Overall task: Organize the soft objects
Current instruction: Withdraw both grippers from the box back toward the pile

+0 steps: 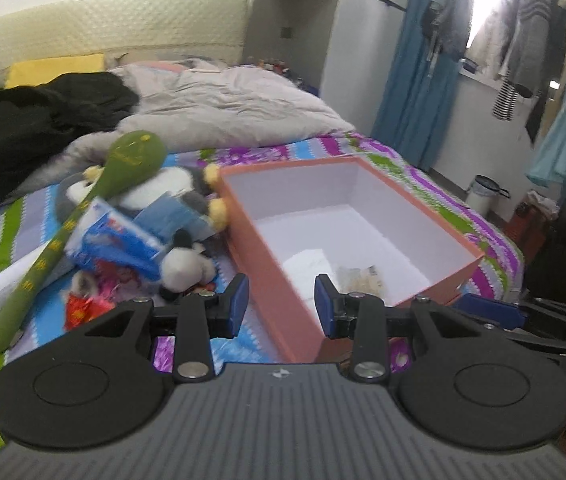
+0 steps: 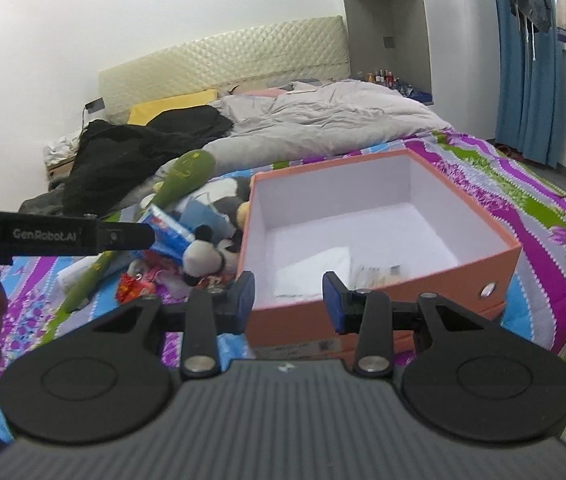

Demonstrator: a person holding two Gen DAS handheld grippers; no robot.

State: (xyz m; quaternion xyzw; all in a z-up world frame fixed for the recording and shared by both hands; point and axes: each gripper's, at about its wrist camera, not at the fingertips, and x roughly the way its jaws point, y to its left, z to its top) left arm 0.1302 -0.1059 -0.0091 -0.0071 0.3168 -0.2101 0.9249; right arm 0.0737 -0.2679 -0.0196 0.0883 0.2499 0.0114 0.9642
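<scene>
An open salmon-pink box (image 1: 267, 280) with a white inside sits on the striped bedspread; it also shows in the right wrist view (image 2: 383, 300). A white cloth (image 2: 315, 272) and a small packet (image 2: 379, 272) lie in it. To its left is a pile of soft things: a long green plush (image 1: 123, 164) (image 2: 187, 176), a grey and white plush (image 1: 187, 188), a small black and white plush (image 1: 185, 266) (image 2: 203, 258), and a blue packet (image 1: 119, 244). My left gripper (image 1: 281, 306) is open and empty over the box's near corner. My right gripper (image 2: 289, 302) is open and empty at the box's front wall.
A rumpled grey duvet (image 1: 223, 108) and black clothes (image 1: 23, 128) lie further up the bed. Clothes hang by the blue curtain (image 1: 423, 60) on the right. A small bin (image 1: 483, 192) stands on the floor. The left gripper's body (image 2: 55, 234) crosses the right wrist view at left.
</scene>
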